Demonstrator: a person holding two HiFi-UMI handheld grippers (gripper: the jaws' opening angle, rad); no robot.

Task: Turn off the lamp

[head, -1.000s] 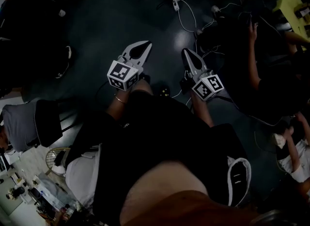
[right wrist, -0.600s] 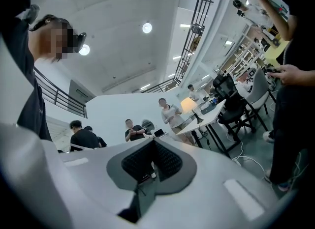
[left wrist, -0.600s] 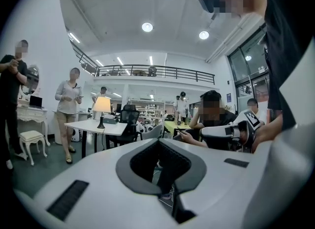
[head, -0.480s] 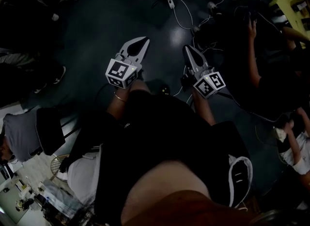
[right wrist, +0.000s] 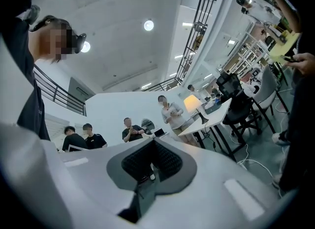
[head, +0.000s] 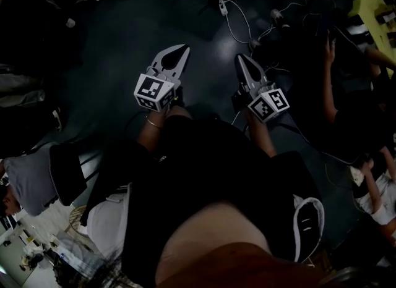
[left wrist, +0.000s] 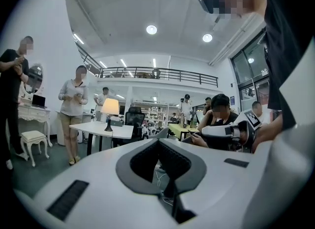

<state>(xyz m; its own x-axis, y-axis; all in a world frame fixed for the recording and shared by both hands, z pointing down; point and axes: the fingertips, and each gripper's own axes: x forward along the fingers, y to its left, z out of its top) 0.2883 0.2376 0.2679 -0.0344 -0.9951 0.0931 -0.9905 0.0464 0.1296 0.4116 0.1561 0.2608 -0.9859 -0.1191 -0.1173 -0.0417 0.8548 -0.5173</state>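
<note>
The left gripper (head: 183,49) and the right gripper (head: 241,58), each carried in one of a person's hands, are both clenched with nothing between their jaws. They are held side by side above a dark floor (head: 124,39) strewn with white cables (head: 236,22). Across the room, well apart from both grippers, the lamp (left wrist: 110,108) stands lit on the tabletop of a white table (left wrist: 93,128), set back from its near edge. A black office chair (left wrist: 134,119) sits just beside the table's right end in the left gripper view. A person in a light top (left wrist: 74,100) stands near the table's left end, and other people sit to the right.
</note>
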